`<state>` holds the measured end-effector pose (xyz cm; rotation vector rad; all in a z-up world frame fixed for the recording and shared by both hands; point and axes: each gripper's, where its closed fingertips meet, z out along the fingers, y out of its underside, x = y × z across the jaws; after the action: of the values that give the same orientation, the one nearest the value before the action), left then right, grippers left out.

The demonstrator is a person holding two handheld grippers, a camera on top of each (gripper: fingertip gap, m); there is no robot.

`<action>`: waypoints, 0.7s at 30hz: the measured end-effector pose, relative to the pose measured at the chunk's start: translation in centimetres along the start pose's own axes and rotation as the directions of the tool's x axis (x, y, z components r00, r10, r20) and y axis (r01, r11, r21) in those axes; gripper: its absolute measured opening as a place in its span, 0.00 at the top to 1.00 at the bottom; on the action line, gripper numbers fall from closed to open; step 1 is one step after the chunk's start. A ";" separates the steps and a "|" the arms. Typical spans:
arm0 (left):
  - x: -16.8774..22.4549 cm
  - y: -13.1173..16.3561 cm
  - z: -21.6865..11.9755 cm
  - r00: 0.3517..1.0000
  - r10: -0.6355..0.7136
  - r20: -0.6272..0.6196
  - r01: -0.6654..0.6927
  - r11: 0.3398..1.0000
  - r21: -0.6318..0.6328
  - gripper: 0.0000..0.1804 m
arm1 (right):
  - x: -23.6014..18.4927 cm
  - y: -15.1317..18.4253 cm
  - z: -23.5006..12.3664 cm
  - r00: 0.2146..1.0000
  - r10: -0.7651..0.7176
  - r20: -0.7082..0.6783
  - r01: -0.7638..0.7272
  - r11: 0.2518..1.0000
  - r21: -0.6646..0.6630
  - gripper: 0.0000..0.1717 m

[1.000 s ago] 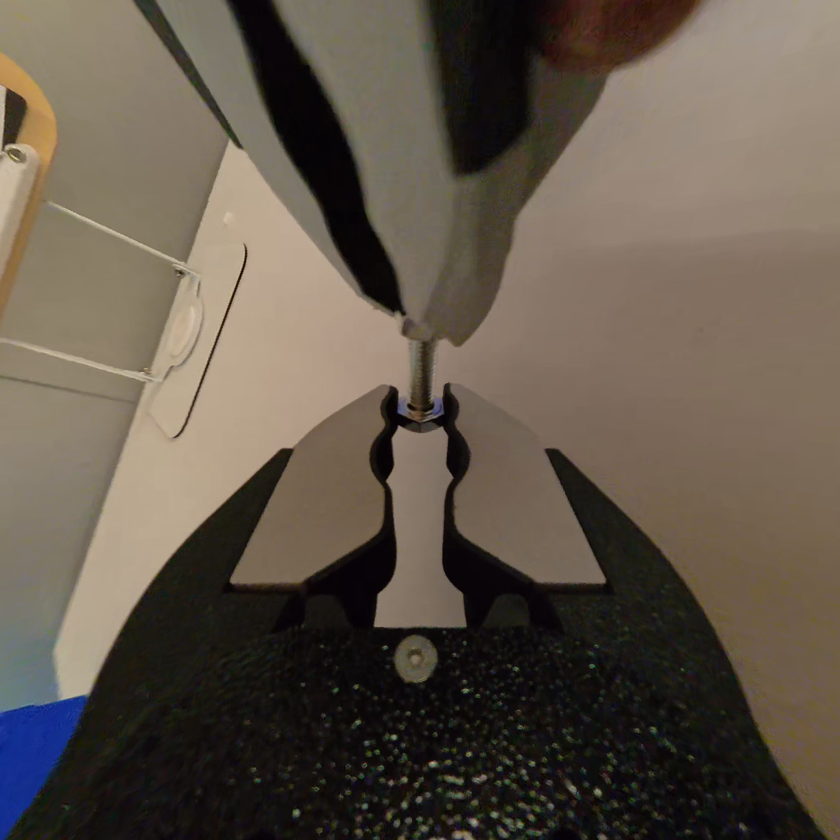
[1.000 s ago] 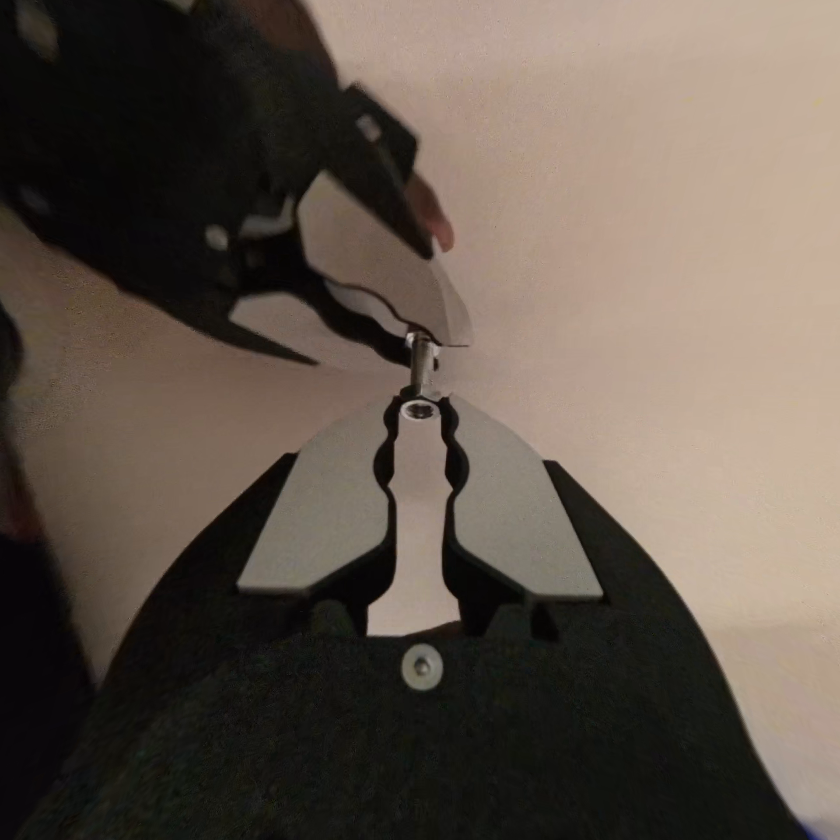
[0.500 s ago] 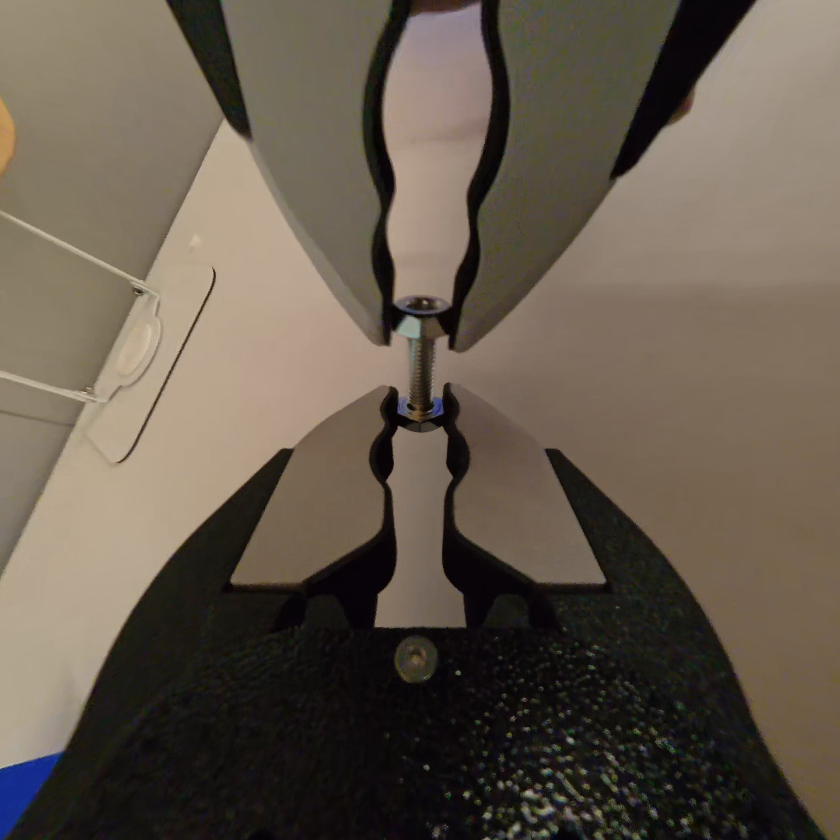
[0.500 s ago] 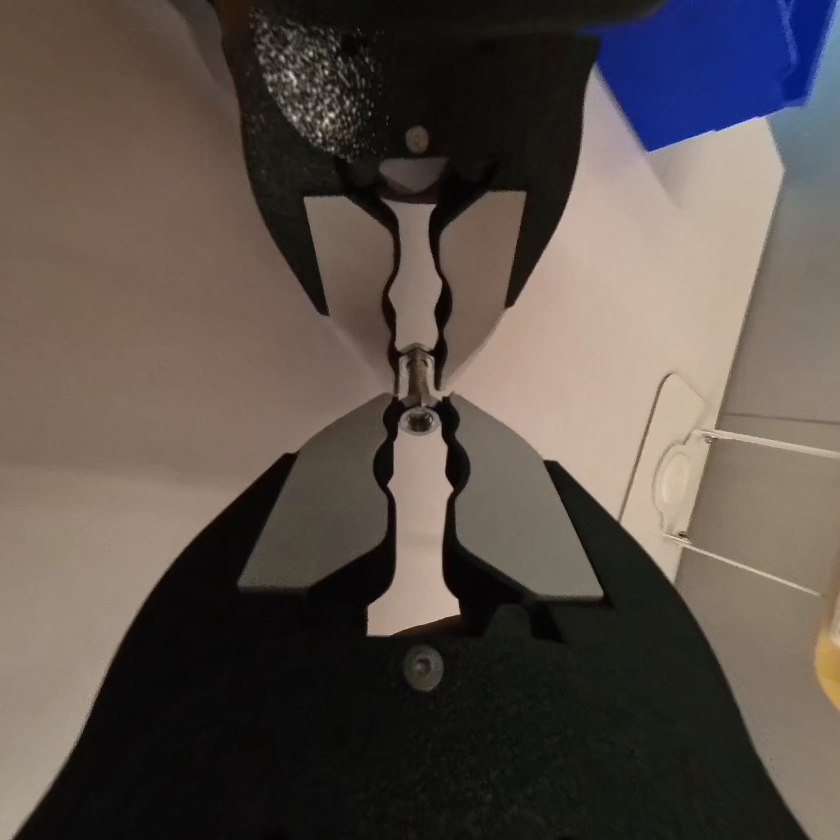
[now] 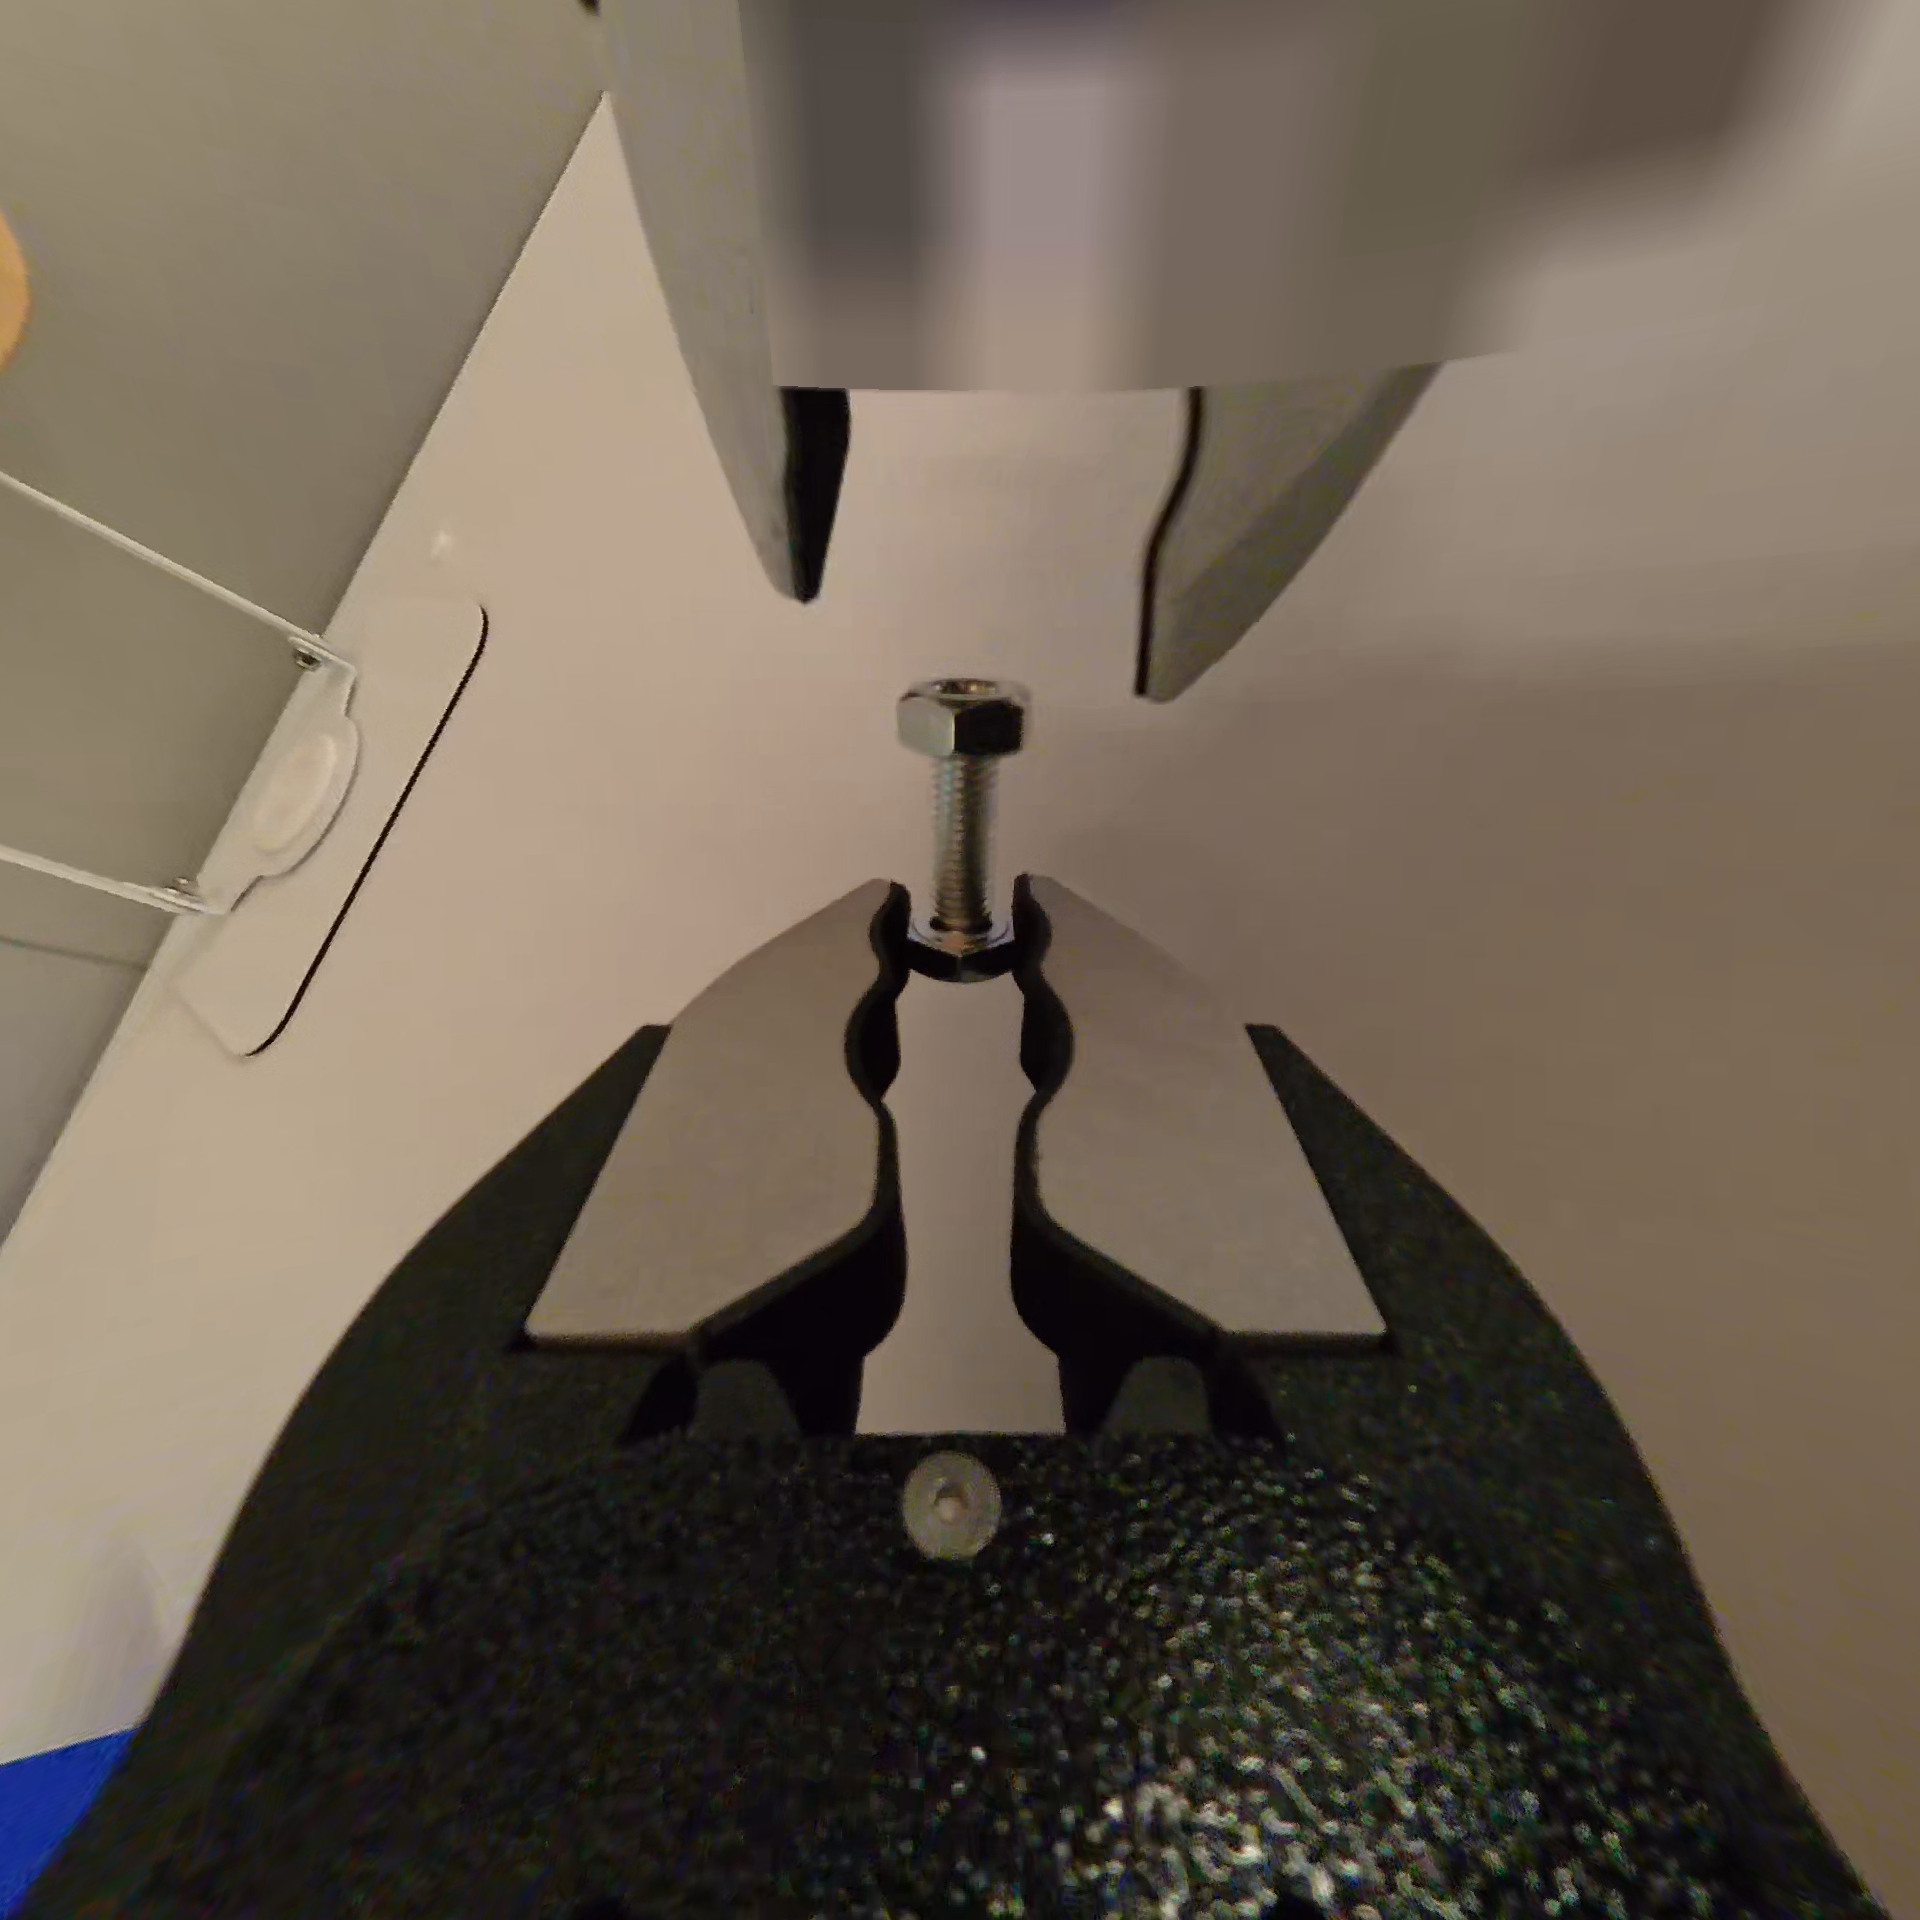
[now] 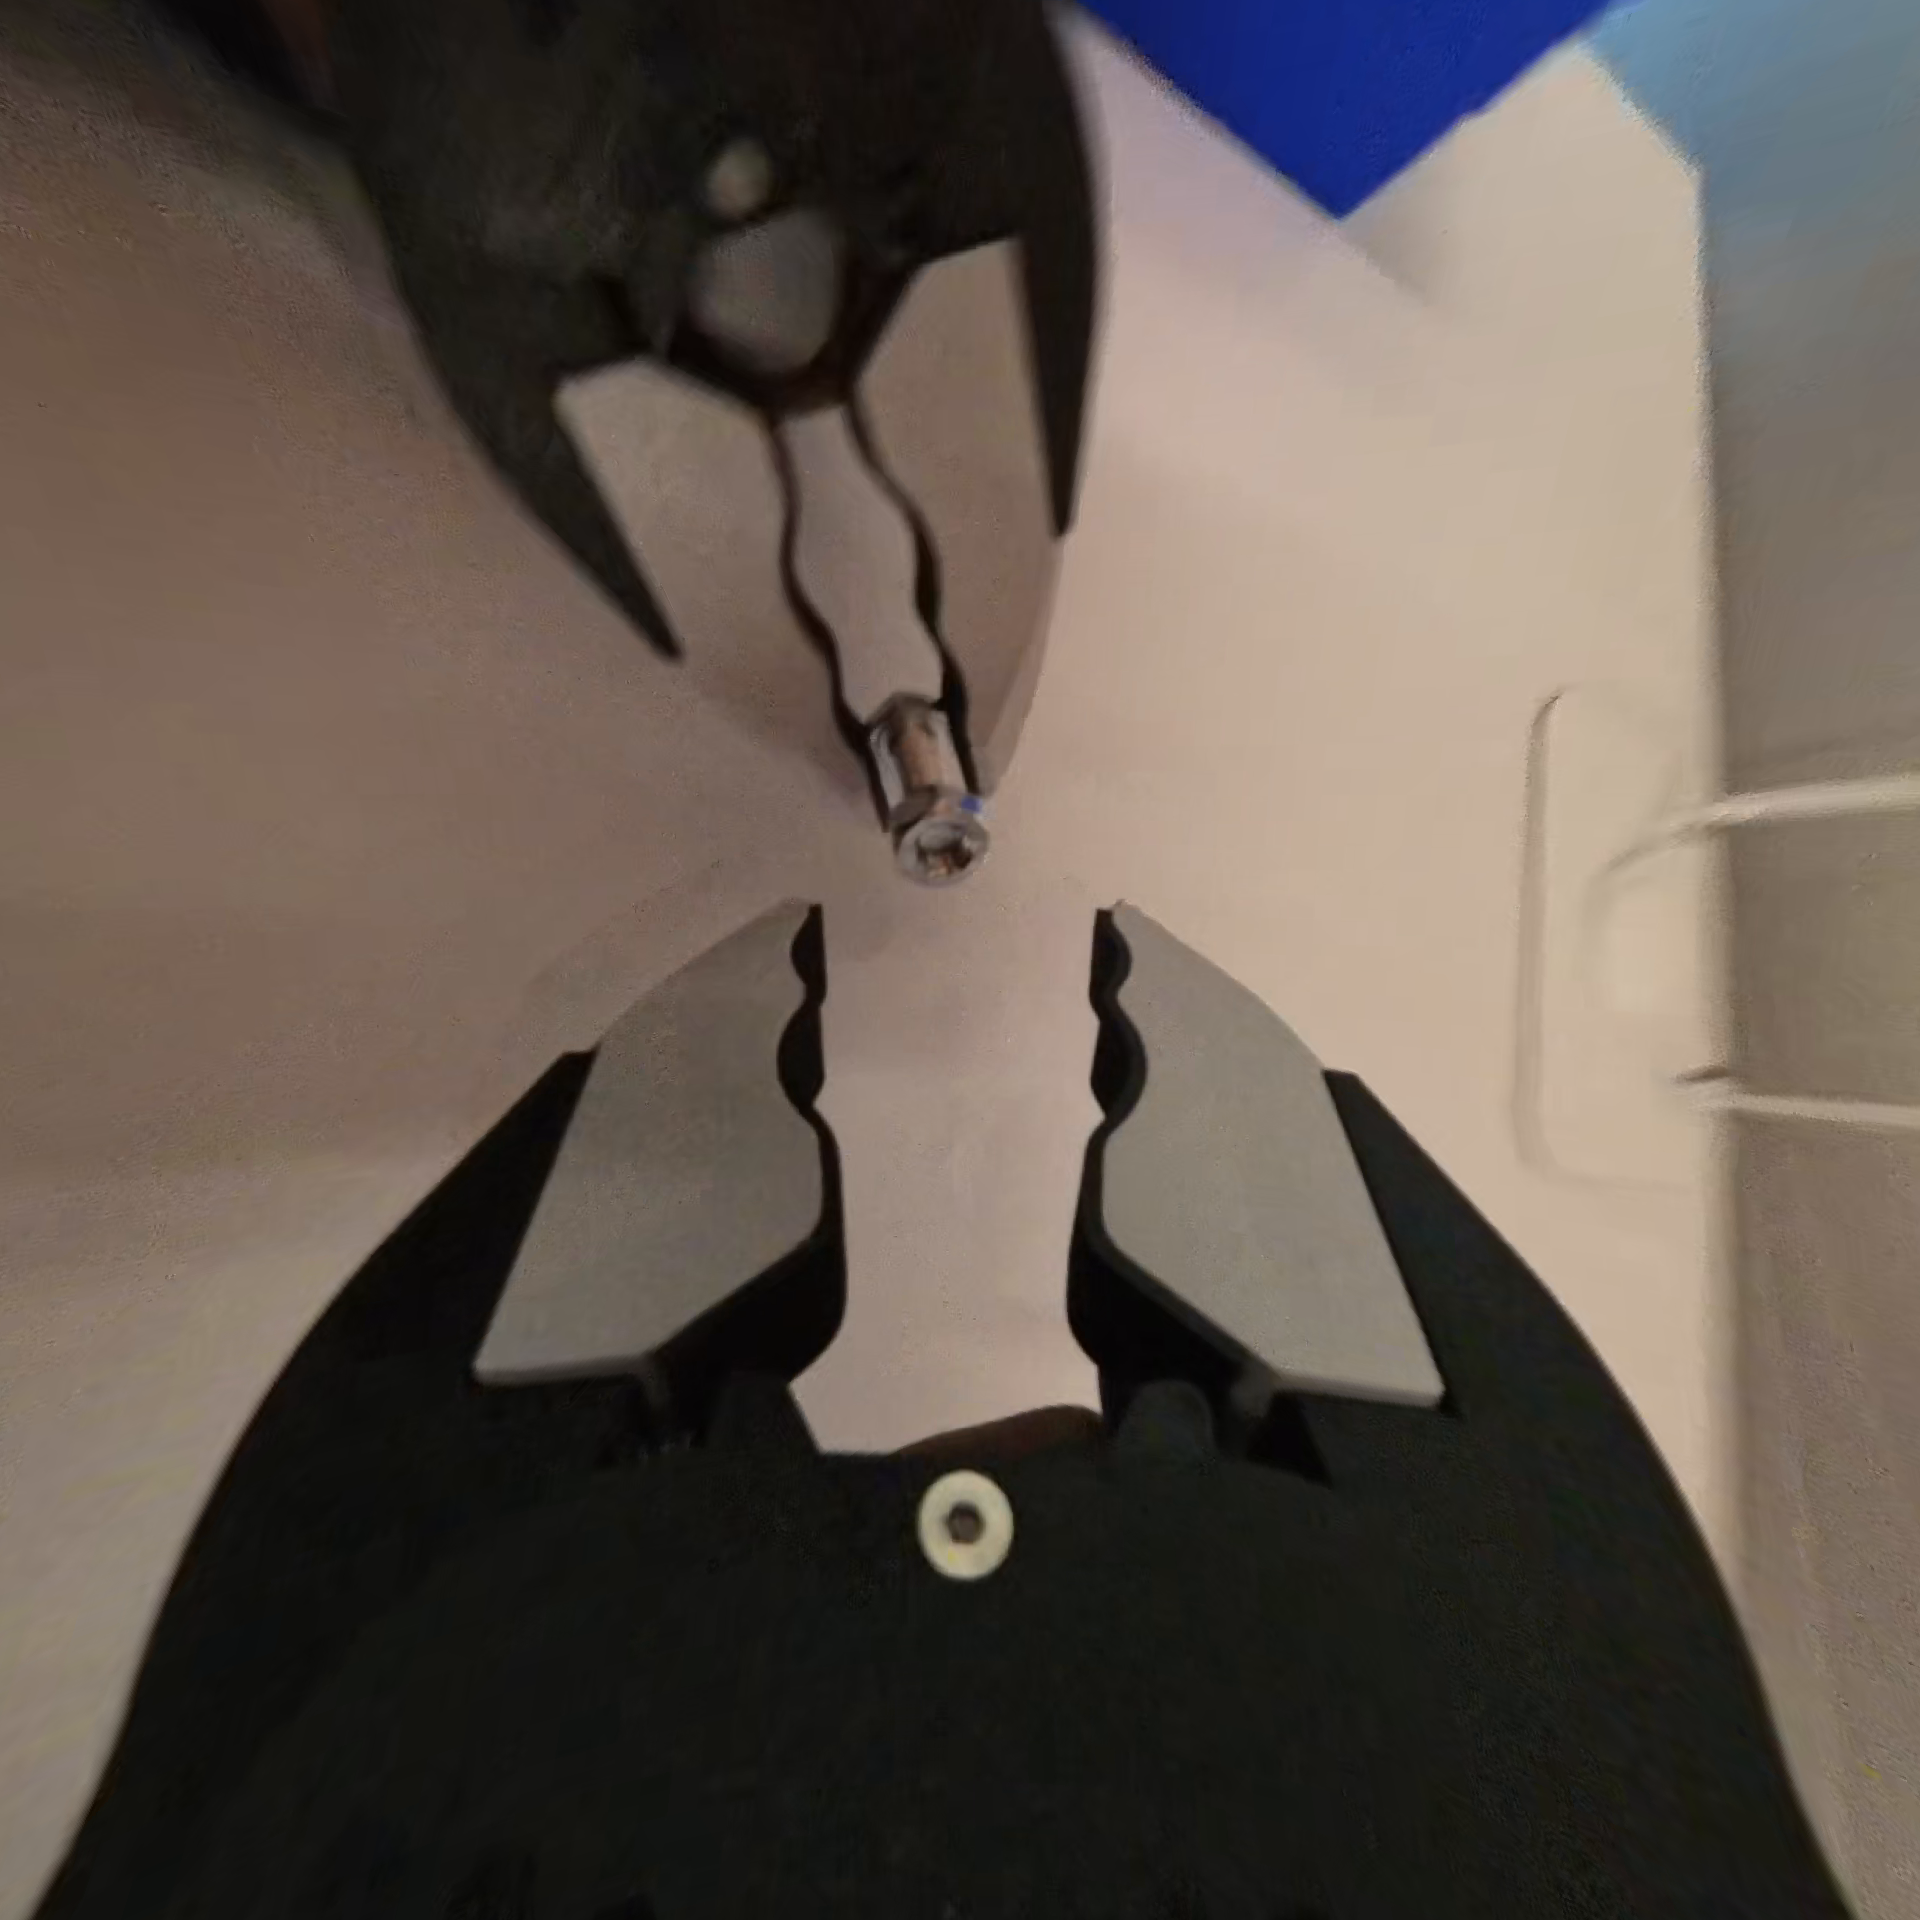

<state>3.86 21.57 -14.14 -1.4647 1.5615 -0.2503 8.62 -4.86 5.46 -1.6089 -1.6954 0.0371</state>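
My left gripper is shut on a silver hex nut, pinched between its two pads. A silver bolt is threaded into the nut and sticks out forward, with its hex head free in the air. My right gripper faces it, open, its fingertips either side of and just beyond the bolt head without touching it. In the right wrist view my right gripper is open and empty. The bolt head points at it from the left gripper a short way ahead.
All this is above a white table. A clear plastic stand with thin metal rods sits at the table's edge by a grey wall, and also shows blurred in the right wrist view. A blue bin lies behind the left gripper.
The right gripper was shut on the bolt head; it has now opened, let go and drawn back a little. The left gripper keeps its hold on the nut with the bolt in it.
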 end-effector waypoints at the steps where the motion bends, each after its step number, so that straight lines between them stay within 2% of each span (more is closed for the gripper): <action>1: 0.1 0.0 0.0 1.000 0.005 -0.002 -0.005 1.000 -0.002 0.90 | -0.2 0.1 0.1 0.995 -0.099 -0.022 0.098 0.995 -0.022 0.71; 3: 0.4 -0.1 0.1 1.000 0.023 -0.008 -0.023 1.000 -0.003 0.90 | -0.7 -0.1 0.4 0.983 -0.184 -0.024 0.183 0.983 -0.031 0.75; 5: 0.6 -0.3 0.2 0.999 0.049 -0.006 -0.049 0.999 0.003 0.90 | -0.9 -0.5 0.7 0.988 -0.156 -0.020 0.156 0.988 -0.014 0.88; 7: 0.4 0.0 0.3 0.996 0.090 0.024 -0.089 0.996 -0.021 0.90 | -0.9 -0.2 0.9 0.999 -0.034 0.014 0.034 0.999 -0.038 0.89; 8: 0.2 0.1 0.3 0.992 0.118 0.048 -0.116 0.993 -0.032 0.90 | -1.0 0.1 1.1 0.993 0.112 0.048 -0.109 0.992 -0.058 0.89; 9: 0.0 0.2 0.2 0.985 0.155 0.077 -0.152 0.987 -0.049 0.90 | -1.2 0.3 1.2 0.941 0.324 0.100 -0.317 0.945 -0.077 0.89; 10: -0.2 0.2 0.1 0.974 0.201 0.103 -0.195 0.979 -0.068 0.90 | -1.6 0.3 1.2 0.812 0.558 0.169 -0.547 0.830 -0.112 0.89; 11: -0.2 0.3 0.2 0.965 0.239 0.113 -0.230 0.969 -0.086 0.90 | -1.9 0.1 1.2 0.644 0.726 0.241 -0.715 0.684 -0.147 0.89; 12: -0.1 0.4 0.2 0.961 0.251 0.113 -0.241 0.966 -0.094 0.90 | -1.9 -0.1 1.0 0.526 0.797 0.297 -0.796 0.584 -0.160 0.89; 13: -0.1 0.3 0.2 0.965 0.238 0.108 -0.230 0.969 -0.087 0.90 | -1.8 -0.2 0.9 0.491 0.805 0.332 -0.818 0.557 -0.142 0.90; 14: -0.1 0.2 0.1 0.973 0.212 0.094 -0.206 0.976 -0.069 0.90 | -1.7 -0.2 0.7 0.520 0.782 0.344 -0.806 0.582 -0.105 0.89; 16: 0.2 0.1 0.2 0.991 0.129 0.042 -0.128 0.991 -0.030 0.90 | -1.3 -0.2 0.3 0.681 0.669 0.296 -0.700 0.714 -0.004 0.79; 18: 0.3 0.1 0.1 0.997 0.078 0.007 -0.078 0.997 -0.011 0.90 | -0.7 -0.1 -0.2 0.886 0.439 0.150 -0.454 0.887 0.083 0.76; 19: 0.3 0.0 0.1 0.998 0.064 -0.003 -0.064 0.998 -0.001 0.90 | -0.6 0.0 -0.4 0.954 0.289 0.076 -0.296 0.951 0.093 0.74; 21: 0.5 -0.1 0.1 0.999 0.044 -0.025 -0.044 0.999 0.010 0.90 | -0.8 0.1 -0.4 1.000 0.022 -0.021 -0.020 0.998 0.053 0.75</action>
<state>4.07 21.20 -14.40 -1.4232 1.6087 -0.2514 8.81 -5.74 5.25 -1.5825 -1.6480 0.0745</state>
